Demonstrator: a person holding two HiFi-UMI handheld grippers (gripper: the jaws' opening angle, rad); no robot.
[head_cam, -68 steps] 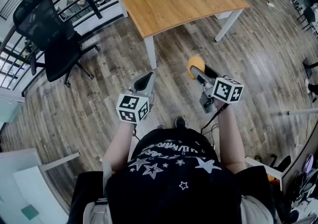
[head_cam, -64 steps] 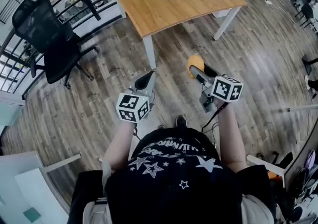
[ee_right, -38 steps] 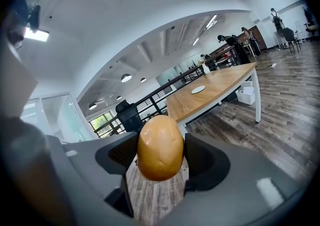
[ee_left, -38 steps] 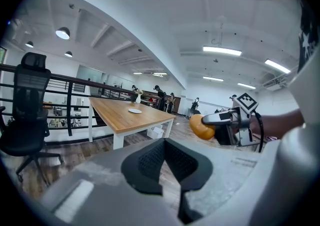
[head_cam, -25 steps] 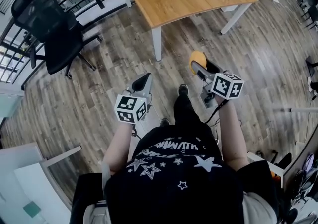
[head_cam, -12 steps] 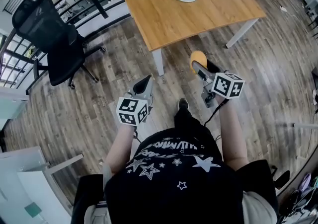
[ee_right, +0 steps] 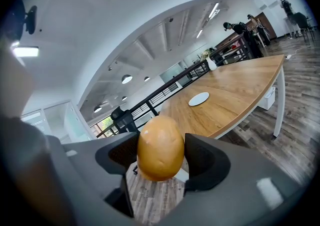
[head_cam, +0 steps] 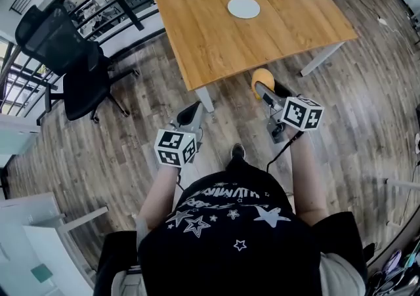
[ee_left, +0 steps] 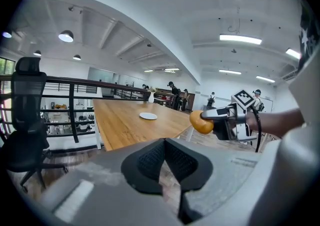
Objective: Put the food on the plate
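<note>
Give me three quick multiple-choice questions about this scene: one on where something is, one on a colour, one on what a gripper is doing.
1. Where is the white plate?
A. on the wooden table
B. on the floor
C. on the black chair

2. What colour is the food?
A. green
B. orange-brown
C. white

3. What is the right gripper doing?
A. standing open and empty
B. holding the food
C. holding the plate

Answers:
1 A: the plate lies flat on the tabletop.
2 B: the food shows golden orange in all three views.
3 B: the gripper's jaws press the food from both sides.
</note>
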